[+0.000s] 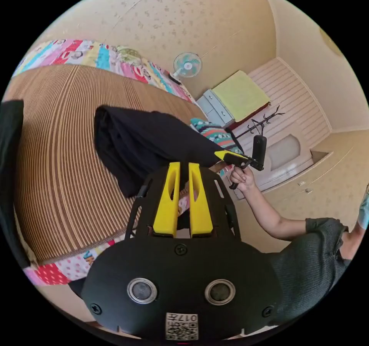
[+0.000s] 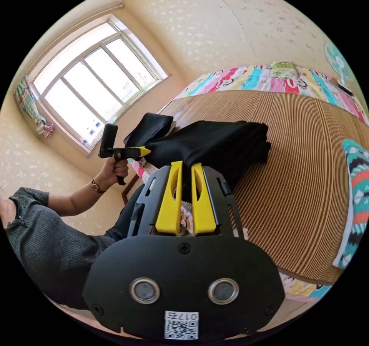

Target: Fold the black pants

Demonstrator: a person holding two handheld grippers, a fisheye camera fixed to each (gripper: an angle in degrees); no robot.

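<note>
The left gripper [image 1: 183,165] has its yellow jaws nearly together, pinching black cloth. At three o'clock a hand [image 1: 243,177] grips the right gripper [image 1: 221,154] — jaws closed on cloth too, forearm bent.

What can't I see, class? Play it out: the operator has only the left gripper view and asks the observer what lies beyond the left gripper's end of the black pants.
Observer: A bright window is set in the wall there.
Operator: How is my left gripper held?
Observer: A hand wraps the handle of the left gripper, whose tip pinches the black pants.
Operator: Anything on that wrist?
Observer: A wristband, perhaps a watch; I cannot tell which.
</note>
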